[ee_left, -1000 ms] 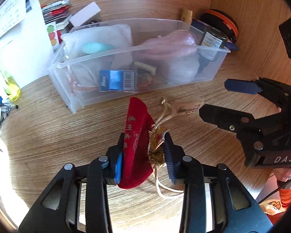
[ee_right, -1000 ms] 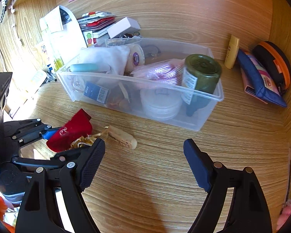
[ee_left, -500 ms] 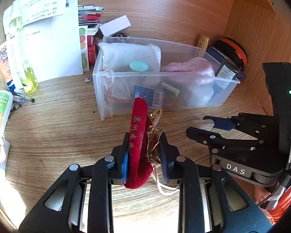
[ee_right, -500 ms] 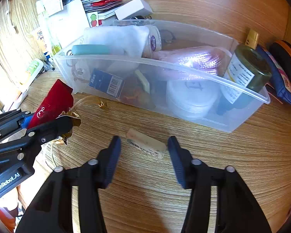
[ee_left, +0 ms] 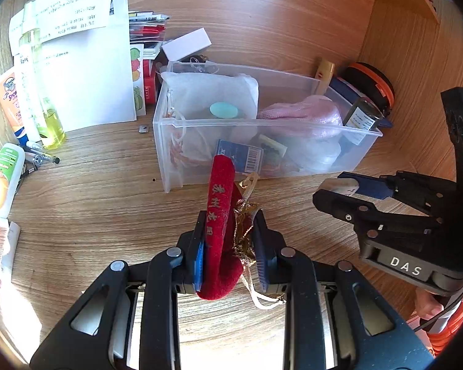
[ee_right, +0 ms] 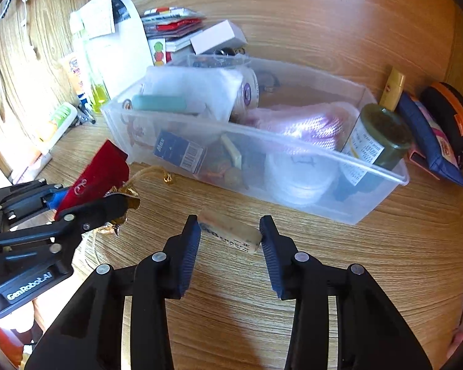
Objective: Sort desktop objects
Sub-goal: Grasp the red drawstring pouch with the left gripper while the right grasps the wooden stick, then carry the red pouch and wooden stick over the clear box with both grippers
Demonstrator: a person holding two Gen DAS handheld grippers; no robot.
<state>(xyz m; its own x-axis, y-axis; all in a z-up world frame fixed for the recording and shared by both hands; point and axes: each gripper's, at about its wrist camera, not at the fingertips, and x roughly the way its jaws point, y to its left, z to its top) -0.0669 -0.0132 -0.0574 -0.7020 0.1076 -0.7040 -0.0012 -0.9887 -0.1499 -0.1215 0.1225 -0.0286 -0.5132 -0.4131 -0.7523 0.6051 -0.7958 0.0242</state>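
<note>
Left gripper (ee_left: 230, 248): clamped on red pouch (ee_left: 220, 215), before clear bin (ee_right: 385, 169). Right gripper (ee_right: 230, 240): jaws just narrowed, pinching eraser (ee_right: 230, 231) endwise, before bin. Lift level; release above bin.

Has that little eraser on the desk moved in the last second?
Yes. The eraser has left the red pouch and lies farther right along the clear bin, between the right tongs.

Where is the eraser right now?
In the right wrist view the eraser sits between the right gripper's fingers, in front of the clear bin.
</note>
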